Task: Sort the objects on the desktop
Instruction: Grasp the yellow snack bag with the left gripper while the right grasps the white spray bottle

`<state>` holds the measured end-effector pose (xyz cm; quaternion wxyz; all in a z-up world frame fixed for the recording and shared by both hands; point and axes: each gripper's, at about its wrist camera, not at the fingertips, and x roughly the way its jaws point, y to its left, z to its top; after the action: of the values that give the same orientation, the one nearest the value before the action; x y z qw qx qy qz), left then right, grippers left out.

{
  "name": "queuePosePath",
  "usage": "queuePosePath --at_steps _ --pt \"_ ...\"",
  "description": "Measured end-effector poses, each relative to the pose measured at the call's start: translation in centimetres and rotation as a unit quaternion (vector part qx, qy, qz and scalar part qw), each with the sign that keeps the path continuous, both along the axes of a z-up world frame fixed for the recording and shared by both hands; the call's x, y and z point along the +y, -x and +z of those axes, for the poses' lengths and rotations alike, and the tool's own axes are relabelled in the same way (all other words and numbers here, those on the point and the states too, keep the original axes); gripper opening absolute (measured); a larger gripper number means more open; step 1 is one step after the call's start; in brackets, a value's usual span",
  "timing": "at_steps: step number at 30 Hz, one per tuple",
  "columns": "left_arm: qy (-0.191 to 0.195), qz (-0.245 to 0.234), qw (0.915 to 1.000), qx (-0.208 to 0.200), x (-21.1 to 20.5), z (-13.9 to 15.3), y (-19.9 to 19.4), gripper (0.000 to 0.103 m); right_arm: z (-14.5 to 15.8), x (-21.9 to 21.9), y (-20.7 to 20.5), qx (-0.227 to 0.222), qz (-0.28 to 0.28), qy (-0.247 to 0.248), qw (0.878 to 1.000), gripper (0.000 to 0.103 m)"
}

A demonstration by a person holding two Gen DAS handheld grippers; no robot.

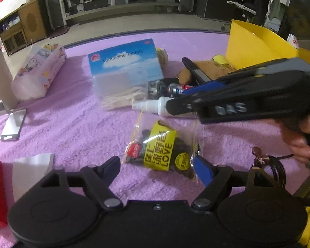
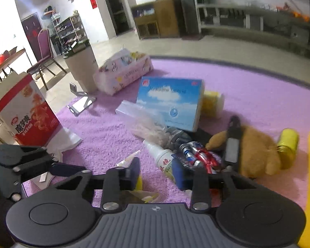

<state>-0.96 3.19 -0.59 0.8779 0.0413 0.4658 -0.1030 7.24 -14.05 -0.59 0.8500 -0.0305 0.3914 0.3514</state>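
A clear bag of dark snacks with a yellow label [image 1: 161,148] lies on the purple fleece cover [image 1: 72,134]. My left gripper [image 1: 156,159] is open, its fingertips on either side of the bag's near end without pressing it. A white spray bottle [image 1: 153,106] [image 2: 162,159] lies just beyond the bag. My right gripper [image 2: 156,161] [image 1: 176,99] reaches in from the right with its jaws partly closed around the bottle's base. The bottle rests by the blue right finger [image 2: 179,173], and a gap shows to the left finger.
Behind the bottle are a blue tablet box [image 1: 126,62], a clear box [image 1: 111,84], a toy figure [image 2: 196,153] and a brown plush [image 2: 256,153] with a black clip [image 2: 232,142]. A yellow bin [image 1: 256,47] stands right. A tissue pack [image 1: 39,70], a phone stand [image 1: 12,122] and a red carton [image 2: 29,113] are left.
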Motion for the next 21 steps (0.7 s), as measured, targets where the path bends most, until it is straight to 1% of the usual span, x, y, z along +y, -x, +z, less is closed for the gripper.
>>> queuePosePath --at_steps 2,3,4,5,6,9,11,12,14,15,16,17,18,19,20,21 --pt "-0.004 -0.001 1.0 0.001 0.1 -0.2 -0.1 0.078 -0.6 0.6 -0.5 -0.003 0.001 0.02 1.0 0.033" --pt "-0.006 0.0 1.0 0.001 0.1 -0.3 -0.1 0.078 -0.7 0.9 -0.4 -0.025 -0.001 0.033 0.999 0.034" --pt "-0.007 0.0 1.0 0.001 0.2 -0.3 0.0 0.078 -1.0 1.4 -0.5 -0.037 0.0 0.056 0.998 0.034" --pt "-0.008 0.001 1.0 0.002 0.2 -0.3 -0.1 0.078 -1.4 1.5 -0.7 -0.03 0.0 0.07 0.997 0.041" --pt "-0.007 0.001 1.0 0.001 0.2 -0.3 -0.1 0.078 -1.8 1.6 -0.9 -0.02 0.001 0.079 0.997 0.043" --pt "-0.004 0.0 1.0 -0.003 0.0 -0.2 -0.1 0.079 -2.3 1.7 -0.4 -0.021 0.002 0.093 0.995 0.037" --pt "-0.005 0.002 1.0 -0.006 -0.2 -0.1 -0.2 0.079 -1.6 0.9 -0.1 -0.003 -0.022 0.095 0.995 0.031" --pt "-0.003 0.003 1.0 -0.006 -0.3 0.0 -0.3 0.079 -1.3 0.3 0.0 0.012 -0.042 0.093 0.995 0.032" --pt "0.01 0.007 0.9999 -0.003 -0.3 0.3 -0.5 0.079 -1.0 -1.8 0.1 0.065 -0.098 0.087 0.989 0.03" --pt "0.02 0.009 0.9998 -0.001 -0.4 0.4 -0.6 0.08 -1.0 -2.9 0.4 0.083 -0.121 0.087 0.985 0.031" --pt "0.029 0.01 0.9995 0.0 -0.4 0.6 -0.8 0.082 -0.9 -3.8 0.7 0.101 -0.137 0.083 0.982 0.032" --pt "0.034 0.014 0.9993 0.002 -0.6 0.6 -1.0 0.084 -0.7 -4.7 1.2 0.111 -0.15 0.081 0.979 0.038" --pt "0.039 0.026 0.9989 0.004 -0.7 0.7 -1.3 0.085 -0.3 -5.4 1.8 0.109 -0.159 0.076 0.978 0.043" --pt "0.044 0.038 0.9983 0.006 -0.7 0.6 -1.5 0.085 0.4 -6.2 2.6 0.096 -0.168 0.068 0.979 0.059" --pt "0.052 0.053 0.9972 0.009 -0.7 0.6 -1.9 0.085 0.8 -6.5 3.0 0.083 -0.174 0.058 0.98 0.07" --pt "0.062 0.07 0.9955 0.013 -0.6 0.6 -2.2 0.085 1.2 -7.0 3.5 0.07 -0.178 0.043 0.981 0.071"
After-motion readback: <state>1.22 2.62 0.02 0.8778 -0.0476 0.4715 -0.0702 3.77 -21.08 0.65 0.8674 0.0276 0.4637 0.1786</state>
